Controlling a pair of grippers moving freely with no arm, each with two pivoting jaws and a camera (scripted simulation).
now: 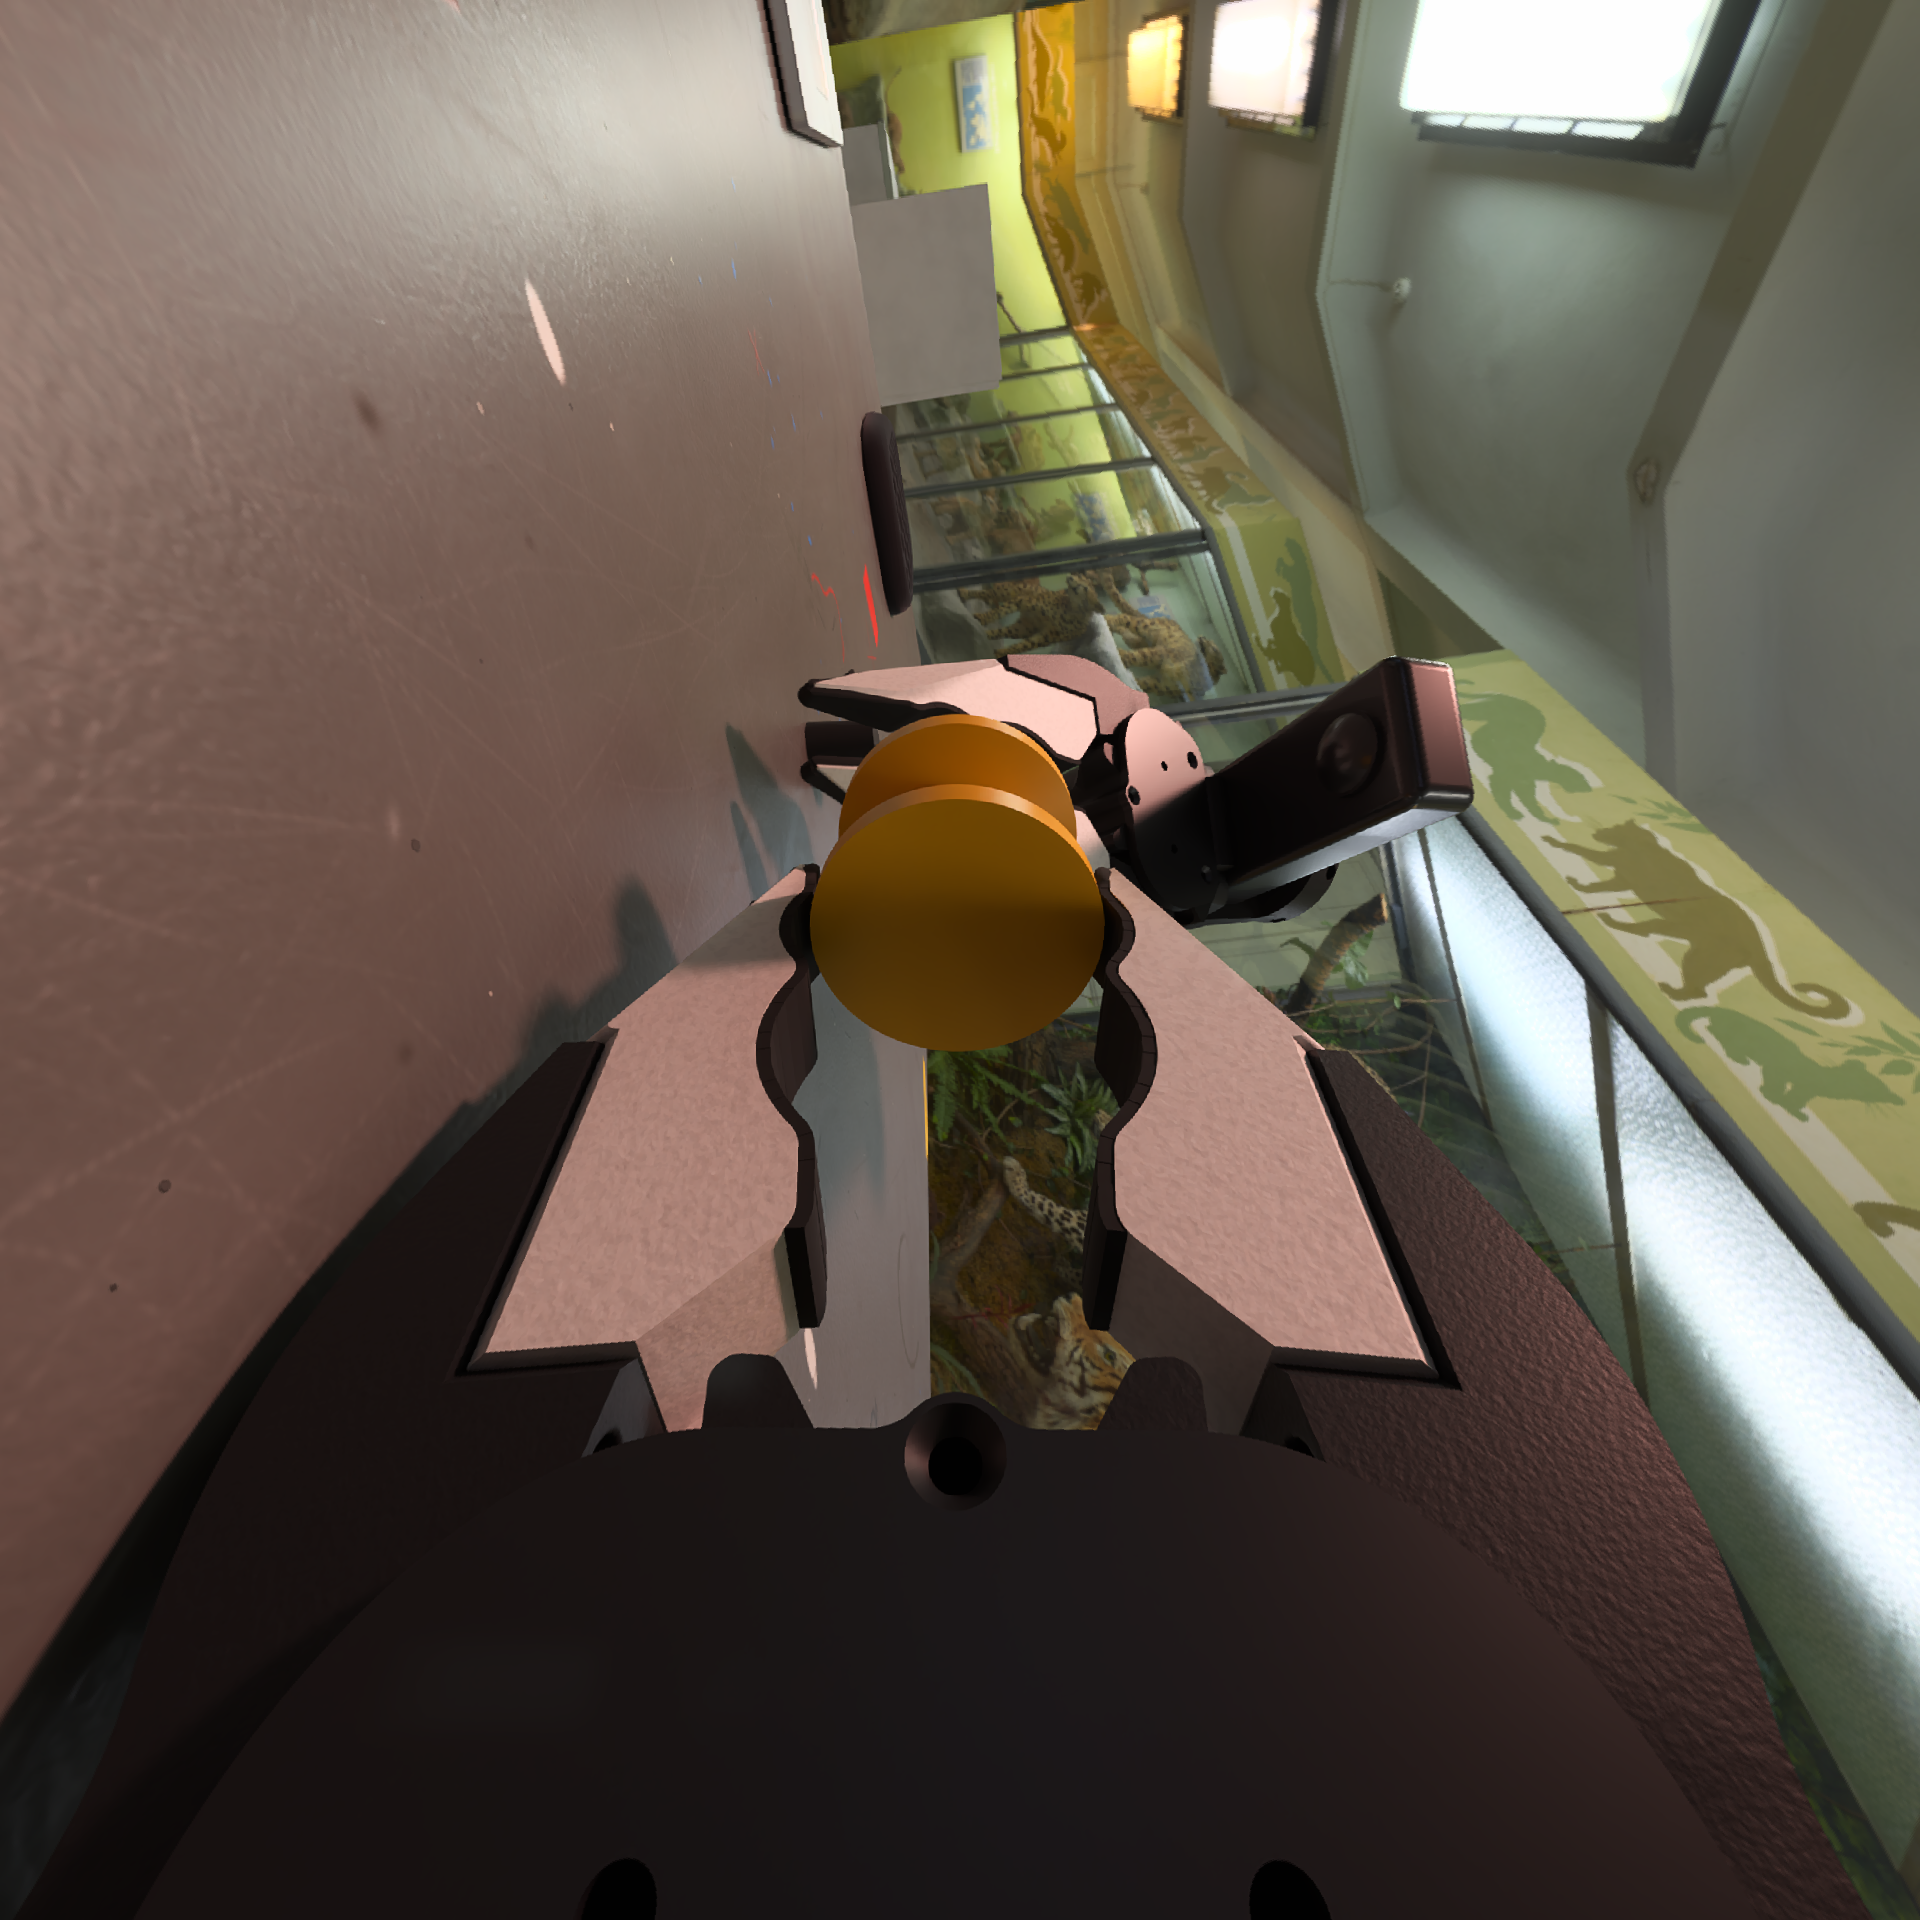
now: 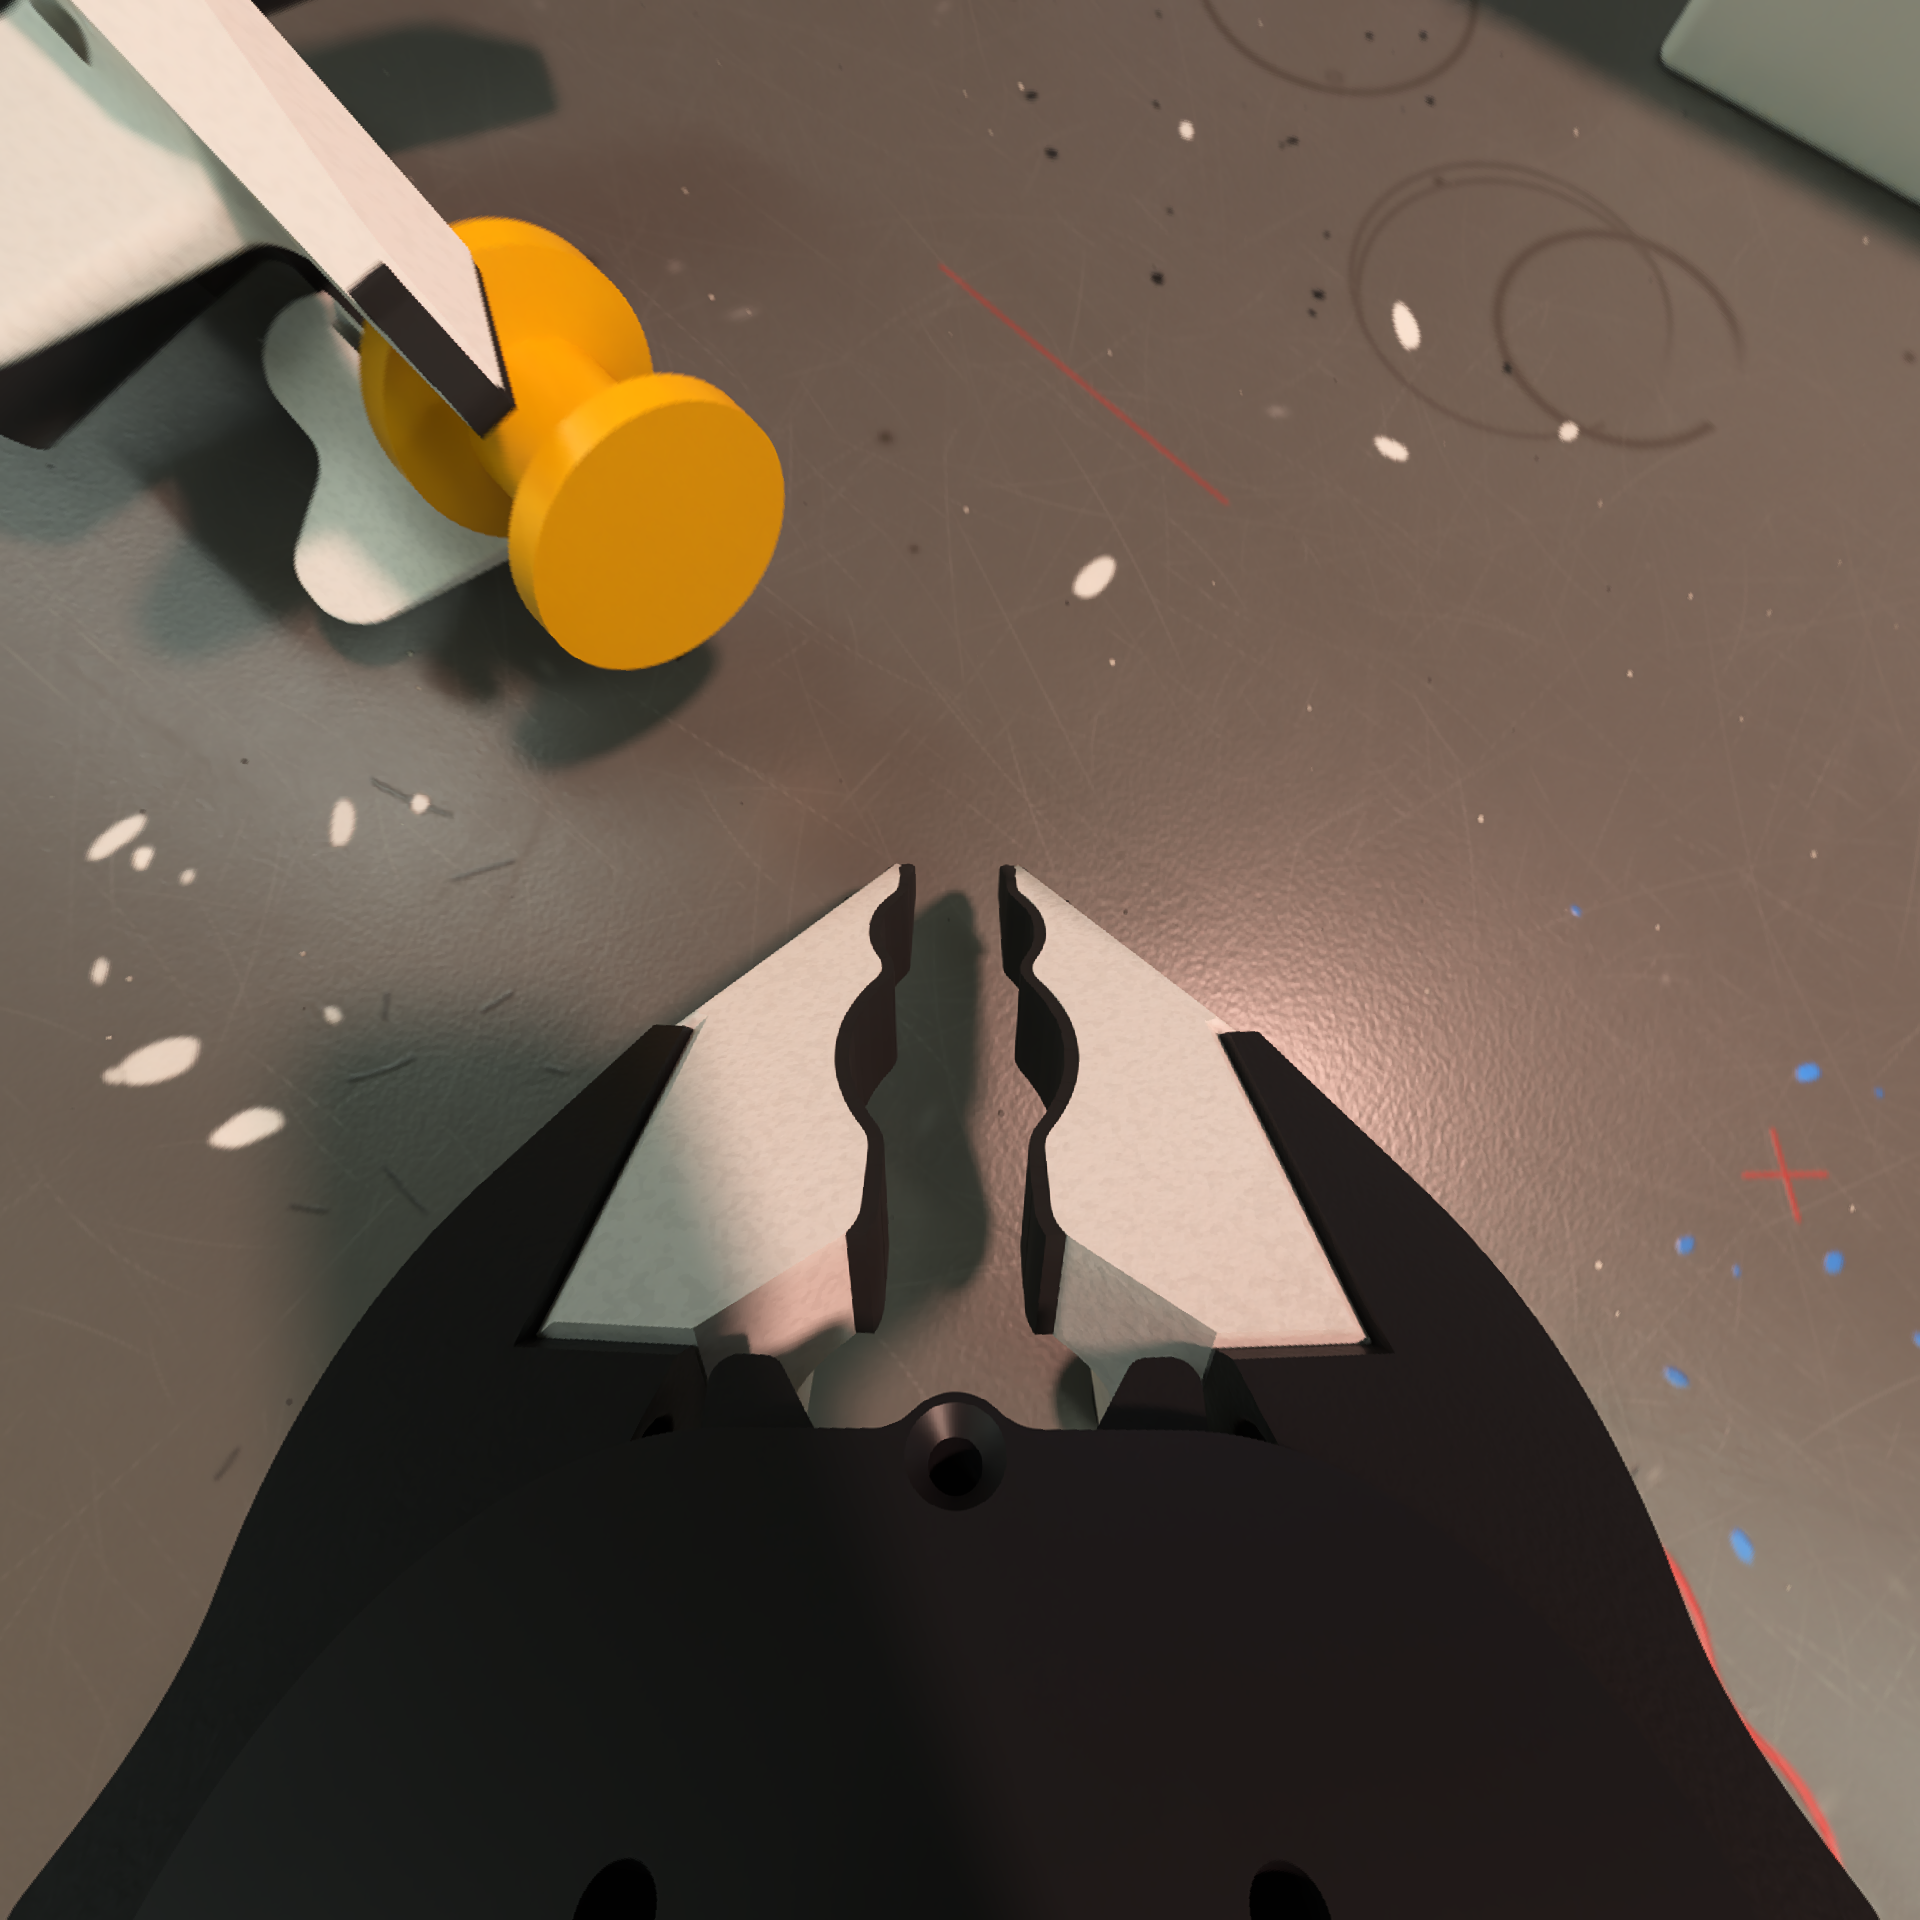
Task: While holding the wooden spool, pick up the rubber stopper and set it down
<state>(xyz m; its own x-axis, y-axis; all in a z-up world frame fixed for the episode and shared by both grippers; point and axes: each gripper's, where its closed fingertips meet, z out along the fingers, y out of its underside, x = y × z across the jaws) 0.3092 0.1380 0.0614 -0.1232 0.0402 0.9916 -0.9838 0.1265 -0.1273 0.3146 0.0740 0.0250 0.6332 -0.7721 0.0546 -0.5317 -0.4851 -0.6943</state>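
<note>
Counter (image 2: 1351,727): gray, scuffed and paint-flecked. It fills the R wrist view, and in the L wrist view it runs along the 9 o'clock side.

Your L tool (image 1: 953,883) is clamped on the wooden spool (image 1: 956,935), fingers on either side of one flange, w/ the spool clear of the counter. Your R tool (image 2: 956,878) points down at bare counter. Its jaws are parted by only a narrow gap and there's nothing between them. From it, the spool and L tool sit at 10 o'clock.

A pale box (image 1: 925,291) stands on the counter at 12 o'clock in the L view.

The rubber stopper (image 1: 888,514) is probably the small dark rounded lump on the counter, at 12 o'clock beyond the spool and between the box and the R tool. It's seen edge-on, so I can't be sure of the shape. It doesn't show in the R view at all.

Handling: expect it to be light, a bit squashy and grippy, not fragile. Widen the R jaws first, then take it across its sides, low and square. It looks squat, so a shallow pinch could slip off the rim. Keep the L clamp steady, since the smooth round flange could roll out.
</note>
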